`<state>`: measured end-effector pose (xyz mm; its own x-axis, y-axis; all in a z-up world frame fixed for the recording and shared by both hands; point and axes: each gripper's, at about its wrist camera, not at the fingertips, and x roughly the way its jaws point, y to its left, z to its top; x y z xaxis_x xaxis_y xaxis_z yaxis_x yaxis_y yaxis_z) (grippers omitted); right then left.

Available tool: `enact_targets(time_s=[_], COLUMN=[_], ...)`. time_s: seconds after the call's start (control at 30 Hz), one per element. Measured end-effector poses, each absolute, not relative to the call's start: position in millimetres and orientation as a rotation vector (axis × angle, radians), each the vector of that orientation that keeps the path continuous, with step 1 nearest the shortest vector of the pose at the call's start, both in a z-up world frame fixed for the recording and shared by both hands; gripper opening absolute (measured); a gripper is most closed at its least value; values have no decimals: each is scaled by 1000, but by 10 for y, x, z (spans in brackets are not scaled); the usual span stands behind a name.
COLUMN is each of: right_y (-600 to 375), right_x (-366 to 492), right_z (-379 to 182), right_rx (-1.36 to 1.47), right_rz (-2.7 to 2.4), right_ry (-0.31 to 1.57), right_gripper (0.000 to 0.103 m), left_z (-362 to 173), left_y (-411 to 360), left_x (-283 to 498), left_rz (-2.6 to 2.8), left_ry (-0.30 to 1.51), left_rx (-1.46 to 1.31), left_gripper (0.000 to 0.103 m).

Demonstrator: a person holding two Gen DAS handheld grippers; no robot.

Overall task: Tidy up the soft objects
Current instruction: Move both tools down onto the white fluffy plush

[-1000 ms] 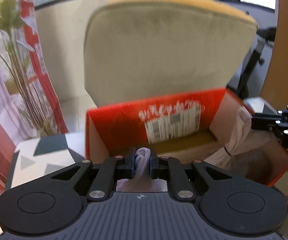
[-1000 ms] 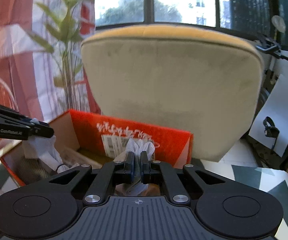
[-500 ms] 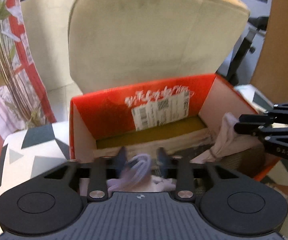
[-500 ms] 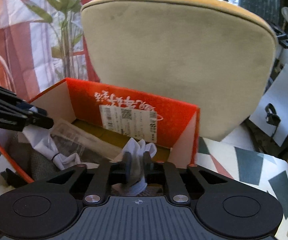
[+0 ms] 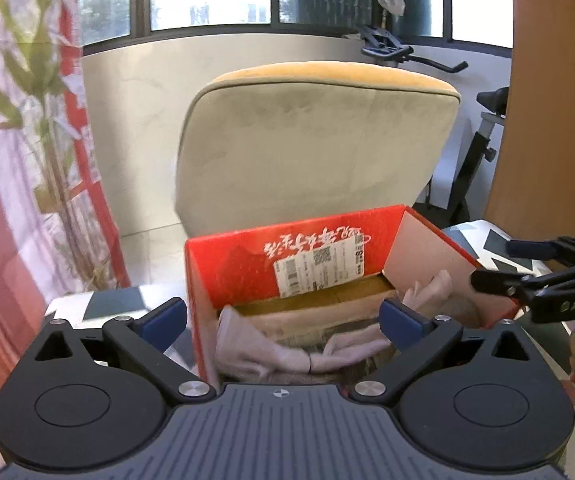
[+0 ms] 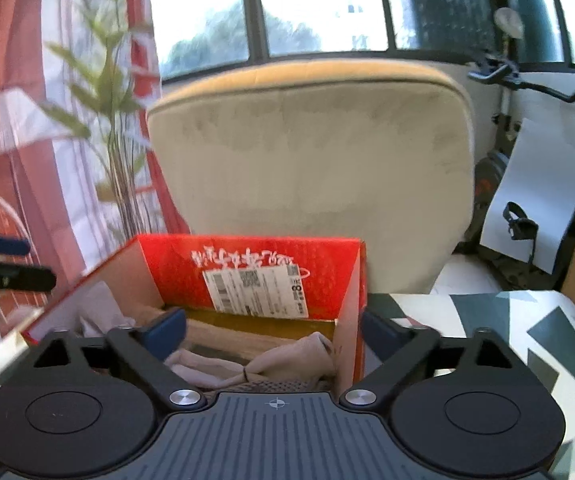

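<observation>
A red cardboard box (image 5: 239, 272) with a white shipping label stands on the patterned table. Pale, tied socks (image 5: 271, 356) lie inside it at the near side, and another pale piece (image 5: 427, 292) rests by the right wall. My left gripper (image 5: 283, 318) hangs over the box's near left corner, its jaws opening wide, and the socks lie loose below them. In the right wrist view the same box (image 6: 175, 276) holds the pale socks (image 6: 287, 356). The jaws of my right gripper (image 6: 275, 330) are opening too, with no pad touching the cloth. Each gripper shows in the other's view, the right gripper (image 5: 503, 266) and the left gripper (image 6: 7, 264).
A beige chair back (image 5: 315, 148) with a yellow top rises close behind the box. A plant (image 5: 47, 120) and a red-and-white curtain stand left. An exercise bike (image 5: 479, 152) and a wooden panel (image 5: 547, 120) are on the right. The tablecloth (image 6: 487, 320) has grey triangles.
Both grippers were shut on the pale cloth and have opened wide, dropping it into the box. Both have drawn back from the box, so the chair looks smaller.
</observation>
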<state>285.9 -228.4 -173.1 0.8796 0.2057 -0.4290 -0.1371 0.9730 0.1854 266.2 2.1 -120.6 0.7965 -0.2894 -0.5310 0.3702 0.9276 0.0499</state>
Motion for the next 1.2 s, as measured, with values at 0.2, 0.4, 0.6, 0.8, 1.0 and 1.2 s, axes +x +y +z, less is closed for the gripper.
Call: enact_targets(time_s=[0.2, 0.4, 0.6, 0.8, 1.0, 1.2], right_y=[-2290, -2213, -2111, -1946, -1718, -1552], right_x=[2453, 2009, 1635, 1464, 1474, 1462], right_z=[-1810, -2016, -2412, -2712, -2812, -2870], right_rx=[210, 193, 147, 92, -28, -143], right_rz=[118, 125, 120, 134, 163, 181], right_ry=[387, 341, 408, 499, 533, 536], right_gripper=[103, 103, 103, 103, 102, 102], left_z=[-1325, -1548, -1769, -1993, -2156, -2177], left_y=[196, 286, 353, 290, 307, 266], left_x=[2330, 2075, 1894, 1730, 1646, 1600], left_rz=[-343, -304, -251, -219, -212, -199], left_ry=[549, 573, 603, 631, 673, 659], left_rx=[55, -22, -129, -117, -122, -103], left_gripper=[103, 103, 103, 103, 103, 103])
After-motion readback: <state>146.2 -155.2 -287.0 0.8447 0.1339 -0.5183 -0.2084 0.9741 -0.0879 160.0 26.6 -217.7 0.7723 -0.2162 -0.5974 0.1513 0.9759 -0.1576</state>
